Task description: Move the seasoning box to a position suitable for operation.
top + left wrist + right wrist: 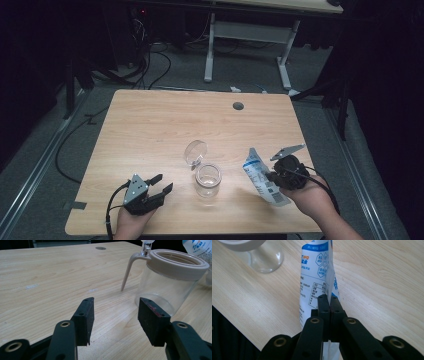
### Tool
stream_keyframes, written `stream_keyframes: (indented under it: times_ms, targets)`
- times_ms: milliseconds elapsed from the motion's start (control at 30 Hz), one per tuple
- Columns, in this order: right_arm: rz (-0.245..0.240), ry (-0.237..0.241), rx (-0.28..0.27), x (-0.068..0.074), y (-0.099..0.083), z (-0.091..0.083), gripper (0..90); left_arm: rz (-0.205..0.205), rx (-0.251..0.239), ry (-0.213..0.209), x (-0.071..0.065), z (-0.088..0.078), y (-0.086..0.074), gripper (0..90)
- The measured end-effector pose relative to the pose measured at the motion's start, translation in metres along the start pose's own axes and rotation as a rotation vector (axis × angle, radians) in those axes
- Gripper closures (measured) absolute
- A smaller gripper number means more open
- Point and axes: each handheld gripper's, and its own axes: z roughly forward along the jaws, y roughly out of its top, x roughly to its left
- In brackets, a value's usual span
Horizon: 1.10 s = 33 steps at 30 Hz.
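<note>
A clear jar (207, 180) with a beige rim and its hinged lid (195, 151) flipped open stands on the wooden table (165, 125), near the front middle. My left gripper (161, 183) rests on the table to the jar's left, open, with nothing between its pads (85, 317); the jar (167, 282) stands just beyond its right jaw. My right gripper (270, 176) is shut on a white and blue printed pouch (261, 176), held up to the right of the jar. In the right gripper view the pouch (317, 275) rises from between the pressed jaws (329, 303).
A round cable hole (238, 106) sits in the table near its far edge. Behind the table stands a white desk frame (247, 45) amid floor cables. The table's left and far parts are bare wood.
</note>
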Motion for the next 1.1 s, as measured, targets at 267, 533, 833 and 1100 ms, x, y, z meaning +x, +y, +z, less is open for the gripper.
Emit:
stream_keyframes:
  times_ms: [267,533,833,1100]
  targets:
    - [-0.008,-0.014,0.065,-0.001,0.002,0.0,90.0,0.001,0.0,-0.001,0.0,0.0,0.0,47.4]
    - [-0.017,-0.012,0.105,-0.003,0.006,-0.003,90.0,0.002,0.0,-0.005,0.0,0.0,0.0,47.6]
    - [-0.027,0.003,0.146,-0.003,0.012,-0.004,90.0,0.003,0.001,-0.007,0.0,0.0,0.0,47.7]
    - [-0.03,0.013,0.189,-0.003,0.014,-0.001,90.0,0.005,0.001,-0.009,-0.001,0.0,-0.001,47.6]
